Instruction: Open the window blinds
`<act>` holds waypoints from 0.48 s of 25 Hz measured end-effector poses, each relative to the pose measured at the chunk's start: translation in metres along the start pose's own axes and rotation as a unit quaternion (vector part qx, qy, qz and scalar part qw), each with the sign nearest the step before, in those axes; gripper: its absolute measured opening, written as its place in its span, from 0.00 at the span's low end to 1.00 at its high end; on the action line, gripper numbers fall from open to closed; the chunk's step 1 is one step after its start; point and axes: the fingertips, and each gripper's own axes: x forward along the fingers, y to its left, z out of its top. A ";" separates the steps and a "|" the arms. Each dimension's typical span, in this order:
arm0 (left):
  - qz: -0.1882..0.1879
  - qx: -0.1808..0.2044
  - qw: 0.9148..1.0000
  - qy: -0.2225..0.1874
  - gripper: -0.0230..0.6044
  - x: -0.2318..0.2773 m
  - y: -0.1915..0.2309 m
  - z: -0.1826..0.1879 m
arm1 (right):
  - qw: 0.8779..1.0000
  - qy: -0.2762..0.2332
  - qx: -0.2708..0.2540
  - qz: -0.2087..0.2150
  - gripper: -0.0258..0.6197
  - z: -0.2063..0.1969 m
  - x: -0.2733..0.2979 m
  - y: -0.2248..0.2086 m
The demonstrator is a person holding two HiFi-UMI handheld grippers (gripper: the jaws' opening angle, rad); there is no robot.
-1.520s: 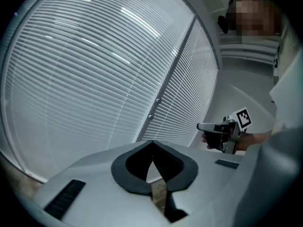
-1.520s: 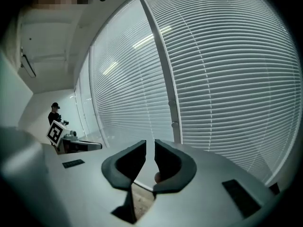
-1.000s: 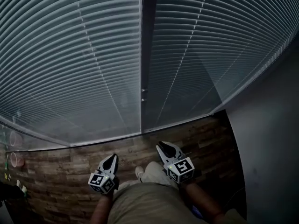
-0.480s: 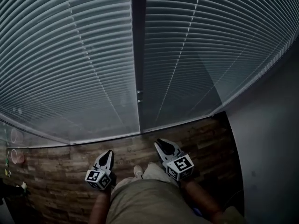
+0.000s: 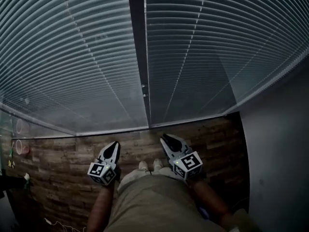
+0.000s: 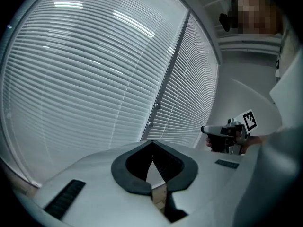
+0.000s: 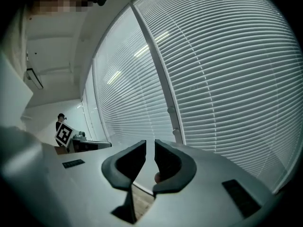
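Two closed slatted window blinds, a left blind [image 5: 72,57] and a right blind [image 5: 207,47], hang either side of a dark upright frame post [image 5: 136,57] with small knobs [image 5: 144,88]. Both grippers are held low in front of the window, apart from the slats. My left gripper [image 5: 114,145] points at the left blind [image 6: 85,79]; its jaws meet at the tips [image 6: 151,143] and hold nothing. My right gripper [image 5: 164,138] points near the post [image 7: 161,89]; its jaws [image 7: 150,145] stand a narrow gap apart with nothing between them.
Wooden plank floor [image 5: 63,158] runs under the blinds' bottom rails. A grey wall [image 5: 280,153] closes the right side. The person's shoes [image 5: 148,165] stand between the grippers. Pink rings [image 5: 19,146] and a thin cable [image 5: 53,223] lie at the far left.
Both grippers have moved up in the head view, closer to the blinds' bottom rails. The frame post has shifted left in the view. Jaws look unchanged.
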 end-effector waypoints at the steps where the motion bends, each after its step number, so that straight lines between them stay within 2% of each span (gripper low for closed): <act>1: -0.001 0.007 1.000 -0.003 0.06 -0.003 -0.002 -0.001 | 1.000 0.001 0.002 0.003 0.13 -0.003 -0.001 0.001; 3: 0.003 0.017 1.000 -0.005 0.06 -0.007 -0.001 -0.006 | 1.000 0.003 0.006 0.008 0.13 -0.005 -0.003 0.000; 9: 0.023 0.009 1.000 -0.004 0.06 -0.010 -0.012 -0.015 | 1.000 -0.001 0.006 0.024 0.13 0.000 -0.012 -0.007; 12: 0.029 0.006 1.000 -0.001 0.06 -0.004 -0.016 -0.031 | 1.000 0.002 0.012 0.028 0.13 -0.016 -0.015 -0.017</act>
